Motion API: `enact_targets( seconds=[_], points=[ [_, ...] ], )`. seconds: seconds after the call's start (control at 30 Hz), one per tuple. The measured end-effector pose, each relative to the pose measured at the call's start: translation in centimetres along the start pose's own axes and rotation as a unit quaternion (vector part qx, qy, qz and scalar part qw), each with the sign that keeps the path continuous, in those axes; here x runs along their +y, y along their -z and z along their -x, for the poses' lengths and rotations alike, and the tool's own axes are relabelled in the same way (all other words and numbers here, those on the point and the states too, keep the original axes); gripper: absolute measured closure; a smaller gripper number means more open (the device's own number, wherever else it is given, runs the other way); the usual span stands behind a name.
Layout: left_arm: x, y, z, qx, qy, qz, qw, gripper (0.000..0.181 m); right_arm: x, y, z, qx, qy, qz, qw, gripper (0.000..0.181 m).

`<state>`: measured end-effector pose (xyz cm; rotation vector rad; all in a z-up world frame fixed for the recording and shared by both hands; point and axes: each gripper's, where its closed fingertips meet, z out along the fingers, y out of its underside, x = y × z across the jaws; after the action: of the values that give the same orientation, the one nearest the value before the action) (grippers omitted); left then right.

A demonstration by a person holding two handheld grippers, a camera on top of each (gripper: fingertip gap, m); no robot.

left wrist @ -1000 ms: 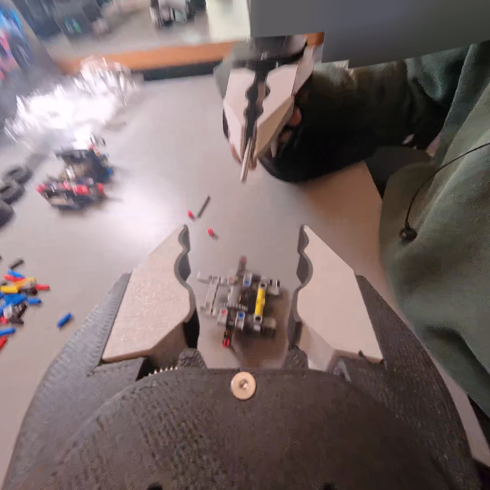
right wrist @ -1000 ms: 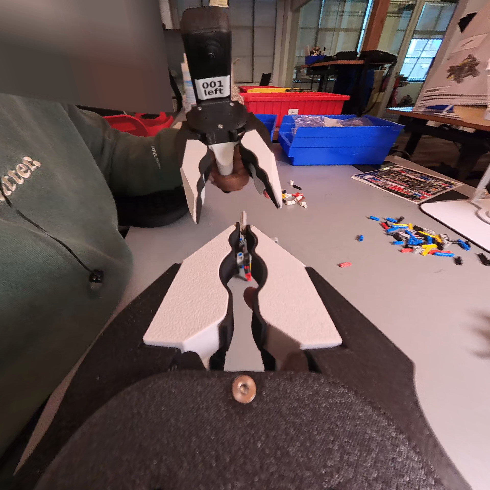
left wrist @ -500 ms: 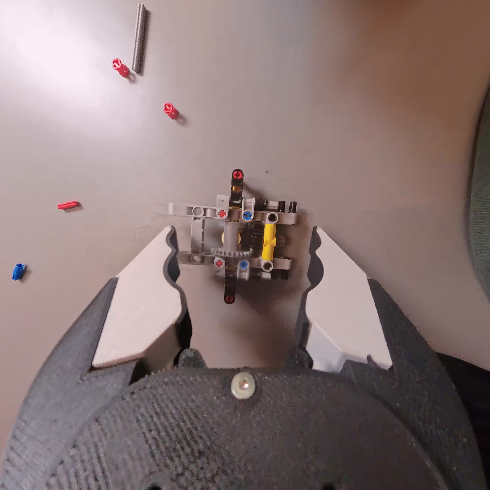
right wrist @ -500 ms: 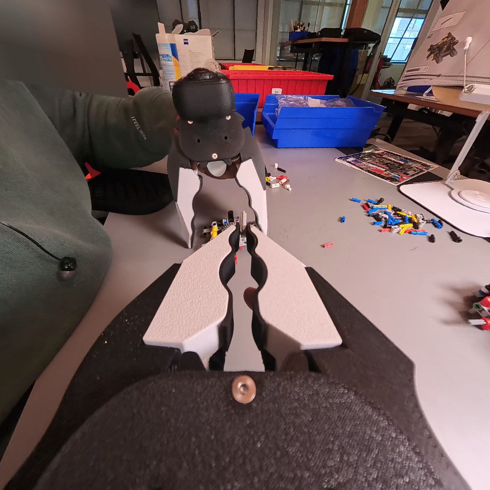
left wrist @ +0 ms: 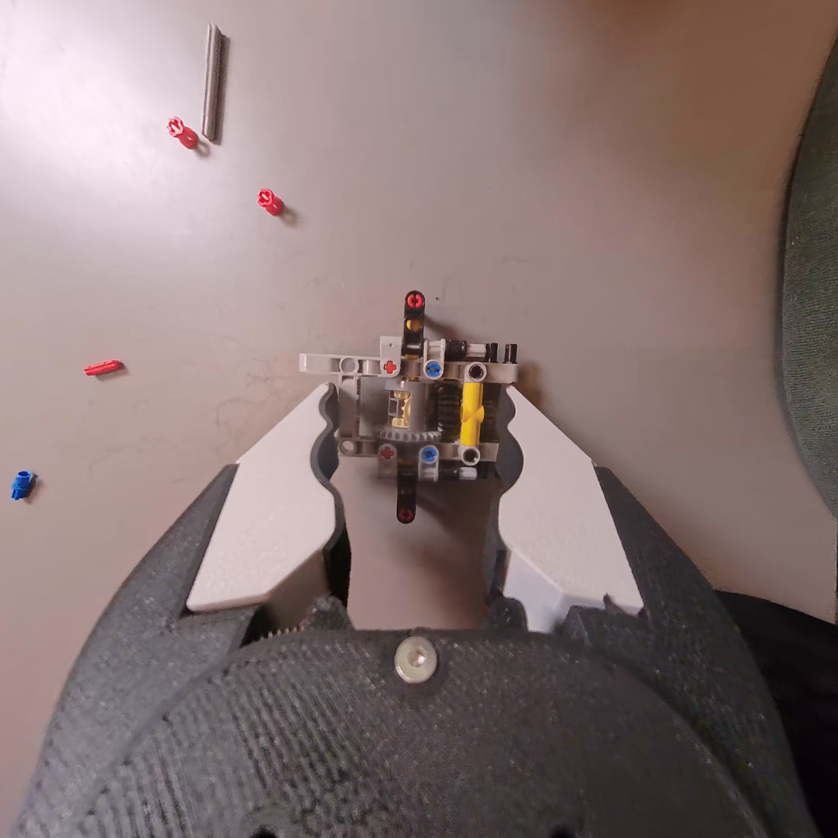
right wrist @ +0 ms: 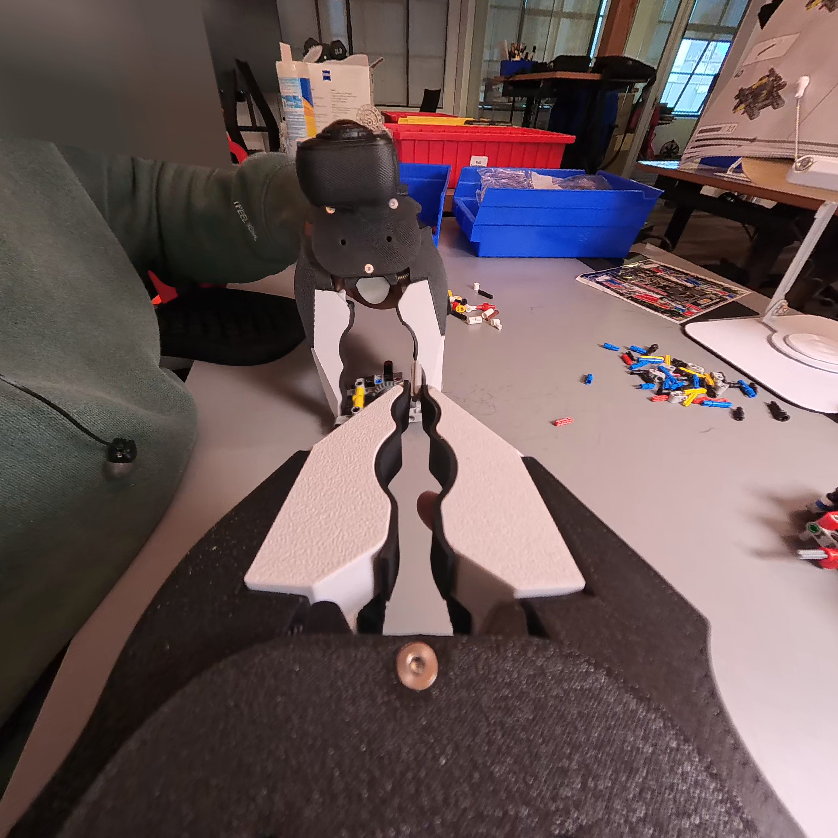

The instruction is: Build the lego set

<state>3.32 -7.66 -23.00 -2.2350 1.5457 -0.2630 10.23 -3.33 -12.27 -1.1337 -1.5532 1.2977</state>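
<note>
Your left gripper points straight down at the table, its jaws spread about as wide as the small lego assembly lying flat between them. The fingertips flank the frame's two short sides, close to it or just touching; you cannot tell from here whether they press. My reading is that you are bracing the assembly so it cannot slide while the other hand adds a part.

Your right gripper is nearly closed, pinching a slim grey piece that stands upright out of its tips. It hovers just in front of the left gripper, close over the assembly. Holding the piece by its lower part leaves its upper end free; which end goes in is unclear.

In the left wrist view, the assembly's two grey beams run crosswise, from one fingertip toward the other, and the upper beam sticks out past the left finger. The black link with red ends runs the other way, along the gripper's forward line, one end far ahead and one back toward the palm. The yellow connector lies parallel to it, near the right finger.

Ahead and to the left of the left gripper lie loose red pins, a grey axle and a blue pin, well apart from the assembly.
</note>
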Motion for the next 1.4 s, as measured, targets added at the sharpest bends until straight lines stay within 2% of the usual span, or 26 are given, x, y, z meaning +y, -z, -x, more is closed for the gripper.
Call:
enact_targets(
  seconds=[0.13, 0.23, 0.33, 0.4, 0.53, 0.63, 0.97, 1.2, 1.4],
  points=[
    [-0.6, 0.5, 0.4, -0.021, -0.007, -0.047, 0.999, 0.113, -0.1, 0.0, 0.0, 0.001, -0.001, -0.004, 1.000, 0.178],
    [-2.6, 2.4, 0.5, -0.025, 0.001, -0.157, 0.987, 0.112, -0.6, 0.1, 0.1, 0.000, -0.001, -0.018, 1.000, 0.178],
    [-5.4, 5.4, -0.3, -0.025, -0.016, -0.312, 0.950, 0.113, -1.1, 0.1, 0.7, -0.013, 0.003, -0.029, 0.999, 0.178],
    [-6.6, 7.4, -0.7, -0.033, -0.031, -0.393, 0.918, 0.114, -1.5, -0.1, 1.3, -0.023, 0.007, -0.035, 0.999, 0.178],
    [-7.6, 9.6, -1.6, -0.042, -0.054, -0.482, 0.874, 0.114, -2.3, -0.4, 2.2, -0.040, 0.008, -0.052, 0.998, 0.178],
    [-7.8, 10.3, -2.0, -0.044, -0.067, -0.504, 0.860, 0.114, -3.0, -0.4, 2.7, -0.050, 0.006, -0.067, 0.996, 0.178],
    [-7.6, 10.9, -2.3, -0.044, -0.087, -0.538, 0.837, 0.114, -4.5, -0.9, 3.9, -0.063, 0.017, -0.080, 0.995, 0.178],
    [-7.4, 10.8, -2.1, -0.038, -0.081, -0.543, 0.835, 0.114, -5.6, -1.3, 4.3, -0.064, 0.022, -0.066, 0.996, 0.179],
    [-7.2, 10.5, -2.3, -0.029, -0.084, -0.538, 0.838, 0.114, -6.2, -1.8, 4.8, -0.074, 0.067, -0.023, 0.995, 0.178]
  ],
)
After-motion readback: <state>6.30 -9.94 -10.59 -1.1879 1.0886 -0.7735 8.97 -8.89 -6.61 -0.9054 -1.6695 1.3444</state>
